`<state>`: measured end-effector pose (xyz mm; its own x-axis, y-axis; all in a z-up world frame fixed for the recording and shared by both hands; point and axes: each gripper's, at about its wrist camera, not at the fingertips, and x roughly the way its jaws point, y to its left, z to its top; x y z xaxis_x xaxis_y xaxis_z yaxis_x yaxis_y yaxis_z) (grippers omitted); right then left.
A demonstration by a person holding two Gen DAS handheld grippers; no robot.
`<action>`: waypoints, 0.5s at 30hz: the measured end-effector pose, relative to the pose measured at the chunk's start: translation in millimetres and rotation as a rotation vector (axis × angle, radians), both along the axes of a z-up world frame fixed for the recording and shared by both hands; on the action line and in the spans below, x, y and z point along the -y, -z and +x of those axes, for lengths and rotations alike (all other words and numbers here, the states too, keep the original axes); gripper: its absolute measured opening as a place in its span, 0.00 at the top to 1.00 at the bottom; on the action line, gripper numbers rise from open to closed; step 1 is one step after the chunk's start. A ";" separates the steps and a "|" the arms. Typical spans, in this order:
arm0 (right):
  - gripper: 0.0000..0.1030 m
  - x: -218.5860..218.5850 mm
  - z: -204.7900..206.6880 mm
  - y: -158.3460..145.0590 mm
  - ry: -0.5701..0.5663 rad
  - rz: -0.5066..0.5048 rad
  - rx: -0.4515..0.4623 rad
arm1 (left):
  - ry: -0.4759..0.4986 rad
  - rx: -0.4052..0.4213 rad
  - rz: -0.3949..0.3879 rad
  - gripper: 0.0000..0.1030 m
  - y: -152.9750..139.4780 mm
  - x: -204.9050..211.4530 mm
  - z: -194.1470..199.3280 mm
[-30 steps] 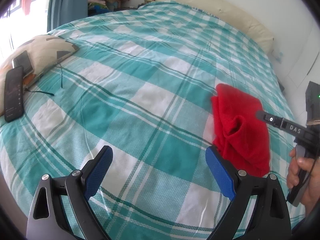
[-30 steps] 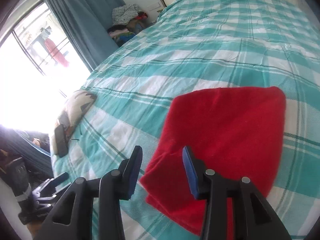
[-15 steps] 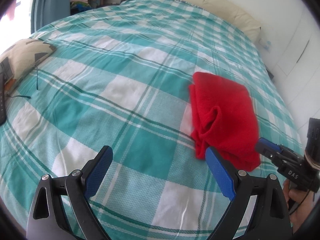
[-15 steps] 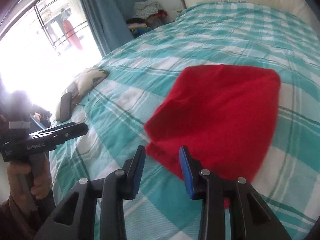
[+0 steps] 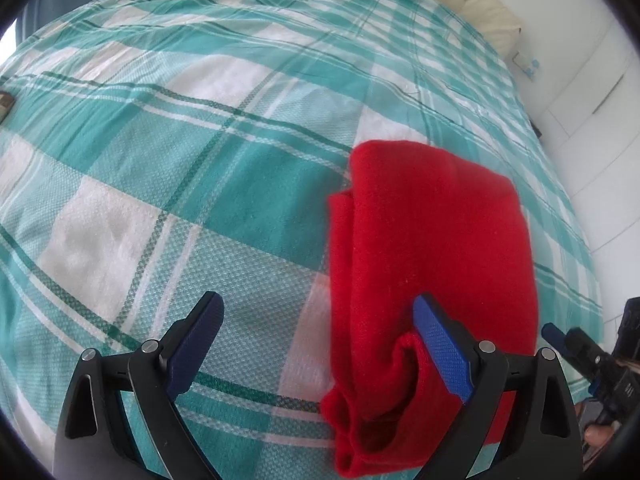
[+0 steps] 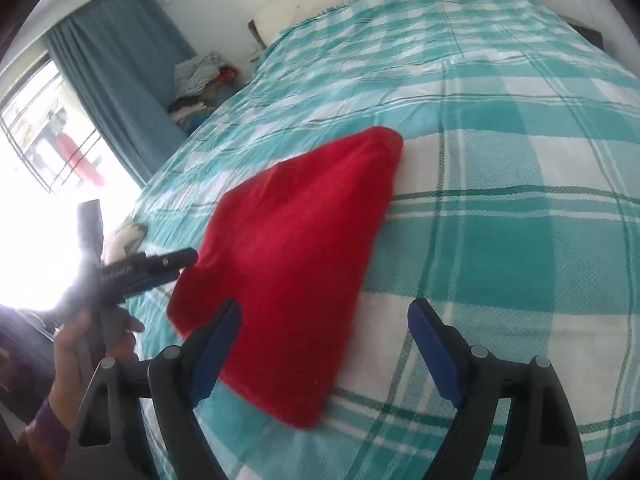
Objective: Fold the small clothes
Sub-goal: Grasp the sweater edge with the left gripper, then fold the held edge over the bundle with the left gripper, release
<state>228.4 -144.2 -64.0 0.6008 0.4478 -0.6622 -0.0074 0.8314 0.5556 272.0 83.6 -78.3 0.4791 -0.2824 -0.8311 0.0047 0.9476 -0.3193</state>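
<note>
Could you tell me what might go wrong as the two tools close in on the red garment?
The red garment lies in several loose layers at its near edge, so the open left tool may pinch only some, leaving the fold uneven. The open right tool straddles the opposite edge and could grab the checked bedspread underneath. Lifting unevenly may undo the existing fold.

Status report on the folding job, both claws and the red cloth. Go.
Left claw open, empty. Right claw open, empty. Red cloth folded, lying on the checked bedspread, both claws at its near edge. Nothing in the way.
</note>
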 end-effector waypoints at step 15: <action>0.74 -116.9 21.8 -26.6 -0.146 -0.576 0.210 | 0.197 0.074 -0.047 0.82 -35.3 43.4 -14.8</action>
